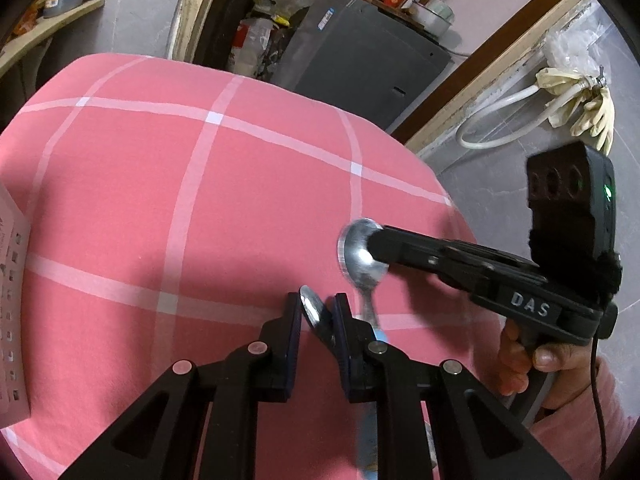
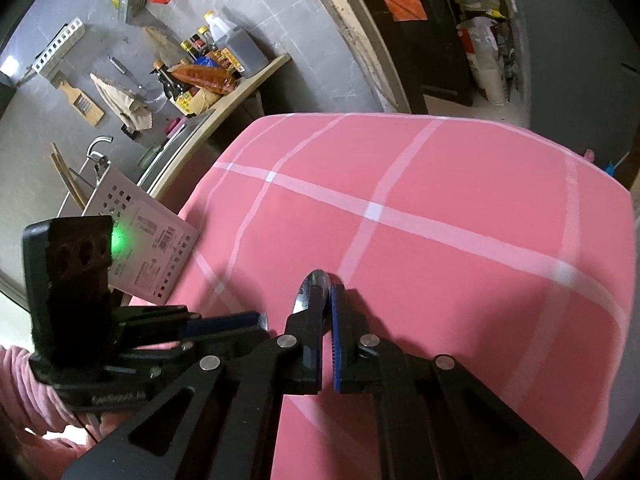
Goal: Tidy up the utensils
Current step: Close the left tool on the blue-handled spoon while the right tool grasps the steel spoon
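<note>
Left gripper [image 1: 318, 312]: holding a metal spoon [image 1: 314, 310] by its bowl, jaws nearly closed on it, above the counter [image 1: 160, 184].
Right gripper [image 2: 326, 304]: clamping shut on a second spoon [image 1: 362, 254], the bowl showing beyond its tips.
Key relation: the second spoon is sitting at about one o'clock from the left gripper, very near; its handle is running toward six o'clock.
Look: both spoons are shiny, steel, slightly blurred.
Judgement: the two spoons are likely being brought together.
</note>
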### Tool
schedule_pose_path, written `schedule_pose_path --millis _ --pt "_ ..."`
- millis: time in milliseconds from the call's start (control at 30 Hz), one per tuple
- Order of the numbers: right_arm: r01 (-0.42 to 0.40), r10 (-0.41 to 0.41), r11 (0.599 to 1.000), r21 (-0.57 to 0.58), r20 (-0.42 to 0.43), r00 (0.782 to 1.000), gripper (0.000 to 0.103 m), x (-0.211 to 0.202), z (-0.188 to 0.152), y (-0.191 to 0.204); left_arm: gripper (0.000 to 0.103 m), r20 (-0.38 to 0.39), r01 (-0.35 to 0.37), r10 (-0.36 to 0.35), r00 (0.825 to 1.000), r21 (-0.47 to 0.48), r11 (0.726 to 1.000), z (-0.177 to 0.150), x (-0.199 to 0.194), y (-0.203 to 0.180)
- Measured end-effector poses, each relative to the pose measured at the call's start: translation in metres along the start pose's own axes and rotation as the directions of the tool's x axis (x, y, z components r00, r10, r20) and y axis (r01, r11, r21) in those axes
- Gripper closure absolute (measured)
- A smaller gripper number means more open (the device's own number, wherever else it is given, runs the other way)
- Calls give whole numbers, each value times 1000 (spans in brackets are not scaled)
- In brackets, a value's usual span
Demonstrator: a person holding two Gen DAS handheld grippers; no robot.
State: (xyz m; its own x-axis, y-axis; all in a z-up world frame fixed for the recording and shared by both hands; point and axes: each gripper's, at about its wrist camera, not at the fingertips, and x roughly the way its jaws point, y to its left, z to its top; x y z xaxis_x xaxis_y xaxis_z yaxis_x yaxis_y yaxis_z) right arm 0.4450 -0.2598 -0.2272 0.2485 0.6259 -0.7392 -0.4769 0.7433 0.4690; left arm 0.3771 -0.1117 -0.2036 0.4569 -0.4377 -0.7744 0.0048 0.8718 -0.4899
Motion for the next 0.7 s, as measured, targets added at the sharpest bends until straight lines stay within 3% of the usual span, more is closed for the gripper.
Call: schedule_pose_path --millis 500,700 --pt "23 -24 999 46 17 1000 100 -46 -40 -27 87 -96 17 -24 995 -80 997 -1 5 -2" --pt "19 -22 997 78 33 999 100 -47 -48 -29 91 -101 -36 31 994 -55 998 0 7 -10"
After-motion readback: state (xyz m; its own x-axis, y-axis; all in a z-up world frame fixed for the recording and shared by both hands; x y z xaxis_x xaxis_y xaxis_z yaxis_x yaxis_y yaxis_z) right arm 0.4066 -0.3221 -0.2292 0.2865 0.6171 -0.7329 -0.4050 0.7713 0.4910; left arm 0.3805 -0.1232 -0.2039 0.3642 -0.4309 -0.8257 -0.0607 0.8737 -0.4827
